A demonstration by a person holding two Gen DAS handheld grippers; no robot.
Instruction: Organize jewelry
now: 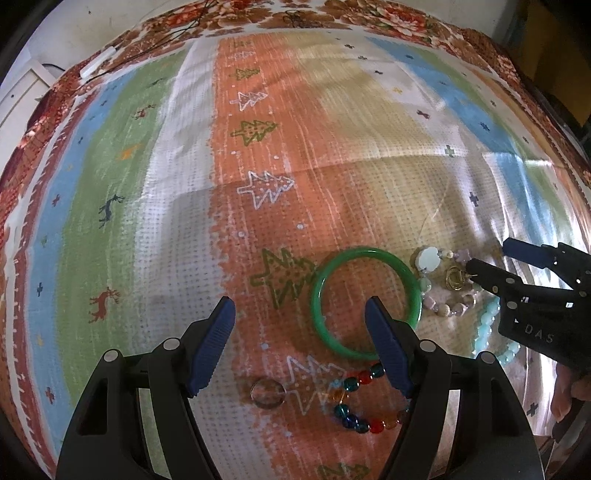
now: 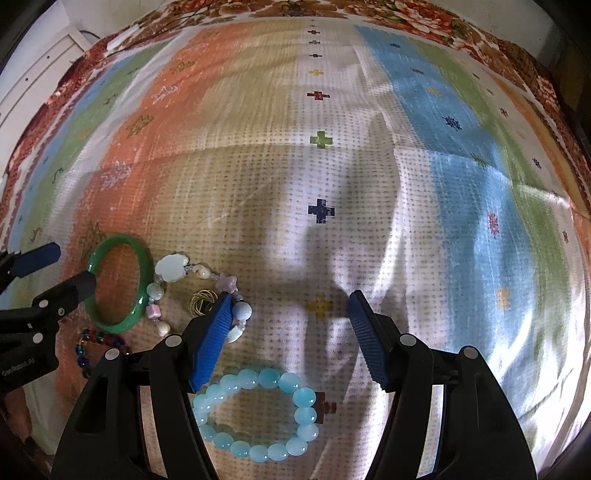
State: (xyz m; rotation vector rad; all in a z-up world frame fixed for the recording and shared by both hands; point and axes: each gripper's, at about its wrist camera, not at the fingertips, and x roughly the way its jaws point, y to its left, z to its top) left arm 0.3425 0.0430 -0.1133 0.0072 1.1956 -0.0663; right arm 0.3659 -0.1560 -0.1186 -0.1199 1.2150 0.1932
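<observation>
Several pieces of jewelry lie close together on a striped cloth. A green bangle (image 1: 322,295) (image 2: 144,275) lies flat. My left gripper (image 1: 300,306) (image 2: 75,266) hovers open beside it, its right finger over the bangle's rim, with nothing between the jaws. Near that finger sit a multicoloured bead bracelet (image 1: 352,419) (image 2: 84,349) and a clear ring (image 1: 267,393). My right gripper (image 2: 291,299) (image 1: 487,260) is open and holds nothing. Its left finger is over a shell-and-pink-bead bracelet (image 2: 170,267) (image 1: 430,258), beside a gold ring cluster (image 2: 202,301) (image 1: 456,278). A light blue bead bracelet (image 2: 304,398) (image 1: 487,325) lies under it.
The cloth (image 1: 258,110) (image 2: 461,166), with tree, deer and cross motifs, covers a floral-edged surface (image 1: 406,18). White furniture (image 1: 22,92) stands beyond the far left edge. A person's hand (image 1: 576,391) holds the right gripper.
</observation>
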